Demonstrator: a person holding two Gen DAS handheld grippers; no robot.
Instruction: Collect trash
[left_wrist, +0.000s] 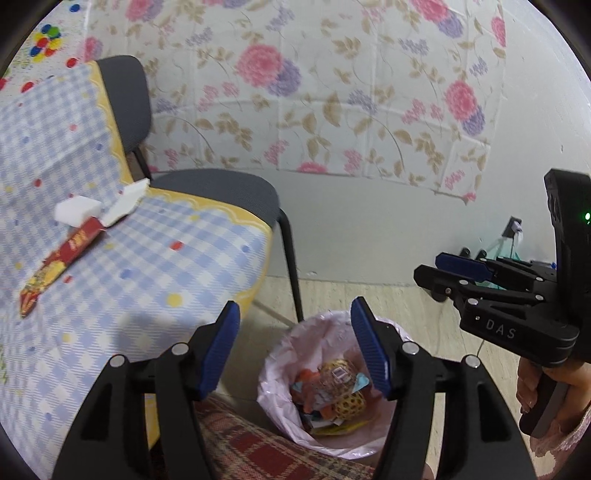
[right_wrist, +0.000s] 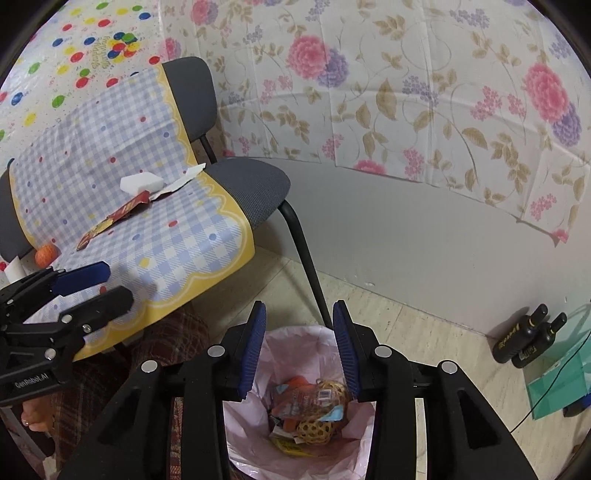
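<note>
A bin with a pink liner (left_wrist: 280, 354) (right_wrist: 299, 354) stands on the floor beside the chair and holds wrappers and a woven yellow ball (left_wrist: 349, 404) (right_wrist: 314, 430). My left gripper (left_wrist: 295, 308) (right_wrist: 116, 284) hovers above the bin's left side, open with nothing between its blue pads. My right gripper (right_wrist: 299, 306) (left_wrist: 428, 269) hangs over the bin, open and empty too. On the checked cloth (left_wrist: 155, 266) (right_wrist: 184, 240) over the chair lie a red wrapper (left_wrist: 59, 266) (right_wrist: 114, 218), a white foam block (left_wrist: 77, 212) (right_wrist: 142, 182) and a torn white paper (left_wrist: 127, 201) (right_wrist: 181, 182).
The grey chair (left_wrist: 236, 188) (right_wrist: 251, 184) has a black leg (right_wrist: 306, 258) running down beside the bin. An orange ball (right_wrist: 46, 254) sits at the cloth's left edge. Two black bottles (right_wrist: 528, 339) and a green bag (right_wrist: 561, 380) stand by the wall. A plaid-clad lap (left_wrist: 251, 446) lies below.
</note>
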